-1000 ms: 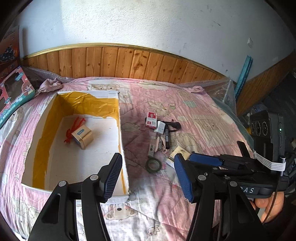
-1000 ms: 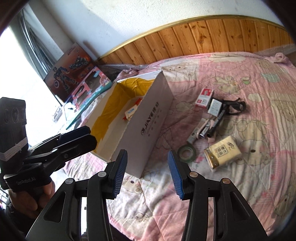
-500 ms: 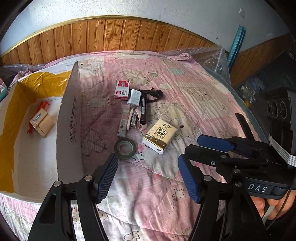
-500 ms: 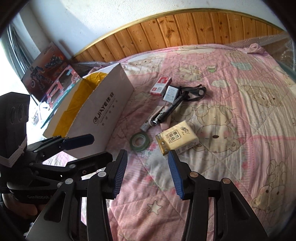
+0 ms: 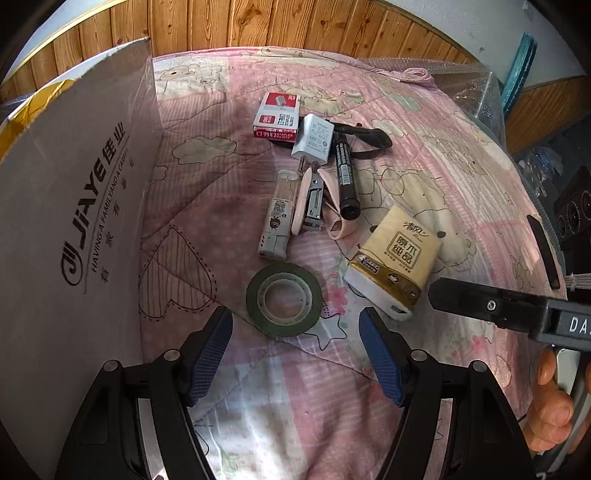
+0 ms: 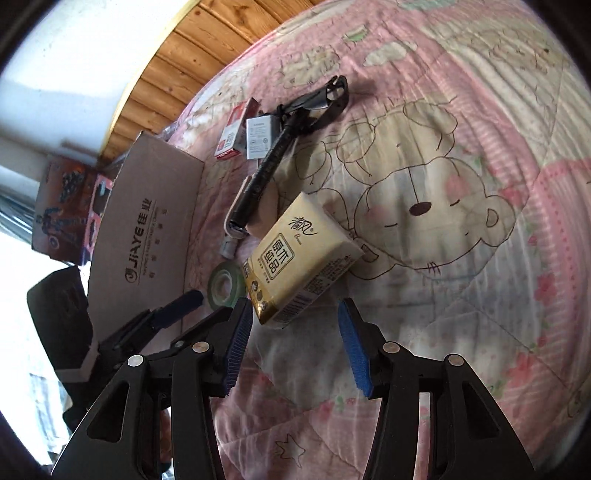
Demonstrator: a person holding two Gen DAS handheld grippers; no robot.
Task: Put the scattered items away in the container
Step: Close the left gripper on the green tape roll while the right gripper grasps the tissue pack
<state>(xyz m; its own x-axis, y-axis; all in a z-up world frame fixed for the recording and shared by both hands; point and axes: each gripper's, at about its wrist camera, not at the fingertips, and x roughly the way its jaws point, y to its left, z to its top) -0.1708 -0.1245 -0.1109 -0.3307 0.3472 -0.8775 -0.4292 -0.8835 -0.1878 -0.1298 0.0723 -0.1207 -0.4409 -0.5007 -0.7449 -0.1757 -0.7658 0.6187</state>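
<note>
Scattered items lie on a pink quilt. A dark green tape roll (image 5: 283, 300) sits just ahead of my open left gripper (image 5: 295, 354). A yellow tissue pack (image 6: 301, 258) lies just ahead of my open right gripper (image 6: 295, 349), its near corner close to the left fingertip. Beyond are a black marker (image 5: 345, 173), a pink stapler (image 5: 314, 201), a grey tube (image 5: 277, 214), a white charger (image 5: 314, 138) and a red staple box (image 5: 276, 117). The white cardboard box (image 5: 74, 192) stands at the left; its inside is hidden.
My right gripper's black finger (image 5: 491, 304) and a hand (image 5: 550, 406) show at the right of the left wrist view. A wooden wall panel (image 5: 295, 22) backs the bed. Toy boxes (image 6: 59, 210) stand beyond the cardboard box. Bubble wrap (image 5: 461, 85) lies at the far right edge.
Both grippers have come down and forward toward the items: the left now hovers at the tape roll, the right at the tissue pack. Both stayed open.
</note>
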